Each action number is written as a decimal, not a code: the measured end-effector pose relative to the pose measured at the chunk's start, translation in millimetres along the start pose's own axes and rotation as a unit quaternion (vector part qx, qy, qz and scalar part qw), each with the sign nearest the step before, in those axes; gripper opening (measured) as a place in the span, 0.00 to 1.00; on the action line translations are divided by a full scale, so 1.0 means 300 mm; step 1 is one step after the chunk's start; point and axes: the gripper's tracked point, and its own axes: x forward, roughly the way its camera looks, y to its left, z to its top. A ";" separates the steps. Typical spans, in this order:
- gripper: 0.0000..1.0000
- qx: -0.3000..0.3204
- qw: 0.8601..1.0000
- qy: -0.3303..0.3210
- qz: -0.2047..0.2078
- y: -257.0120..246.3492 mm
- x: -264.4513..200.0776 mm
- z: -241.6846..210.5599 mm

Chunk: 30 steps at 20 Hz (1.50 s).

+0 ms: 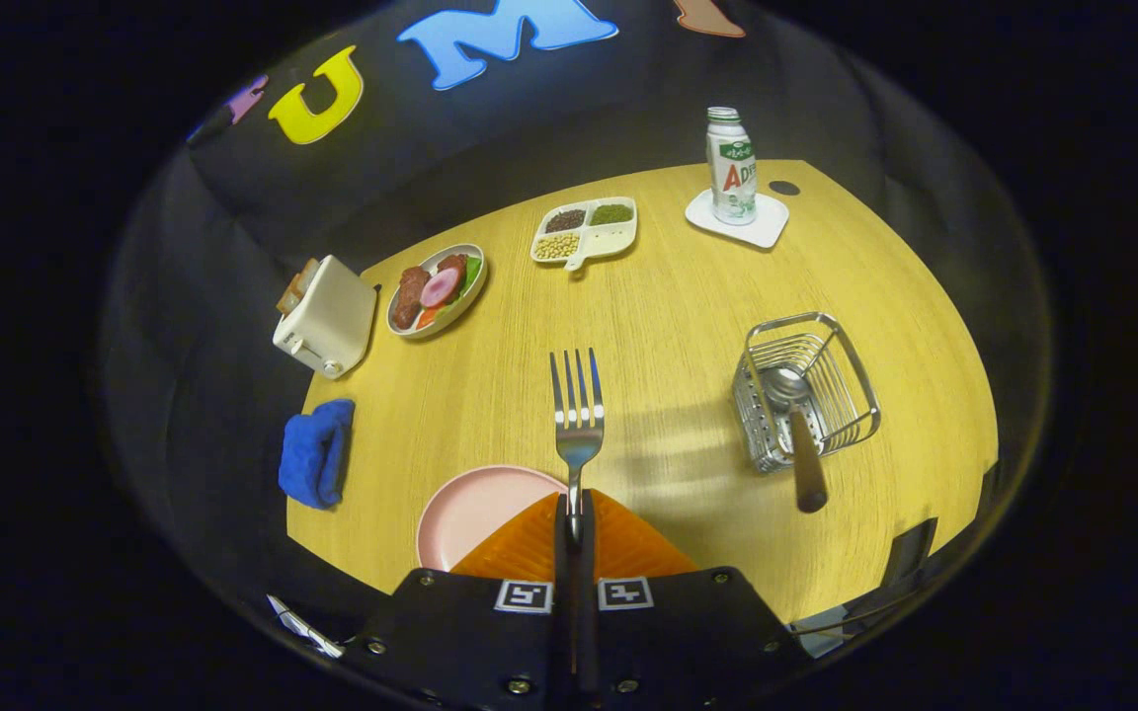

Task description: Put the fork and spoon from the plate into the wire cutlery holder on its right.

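Between the two closed fingers of the tool (574,523), a silver metal fork (577,415) is being gripped by its handle, its tines pointing straight ahead over the light wooden tabletop (668,296). Both fingers are pressing on the handle, with no gap showing beside it. Just below and left of the fingertips, a round pink plate (475,509) is lying near the tabletop's near edge. To the right of the fork, and apart from it, a square silver wire cutlery holder (806,390) is standing upright; a metal spoon with a brown wooden handle (801,434) is leaning inside it, the handle sticking out over the holder's near rim. A broad stretch of bare wood is lying open between fork and holder. Along the left edge, a folded blue cloth (317,452) and a cream toaster (325,316) are sitting. Further off, a plate of sliced meat and salad (436,289), a white divided dish of beans (586,230) and a white bottle on a white coaster (732,168) are standing near the far edge.
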 end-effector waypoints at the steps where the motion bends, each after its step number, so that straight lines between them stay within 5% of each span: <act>1: 0.03 0.004 1.000 -0.002 -0.003 -0.025 -0.006 0.010; 16: 0.02 0.083 0.996 0.010 -0.031 -0.354 -0.057 0.095; 30: 0.06 0.107 0.992 0.060 -0.034 -0.359 -0.041 0.035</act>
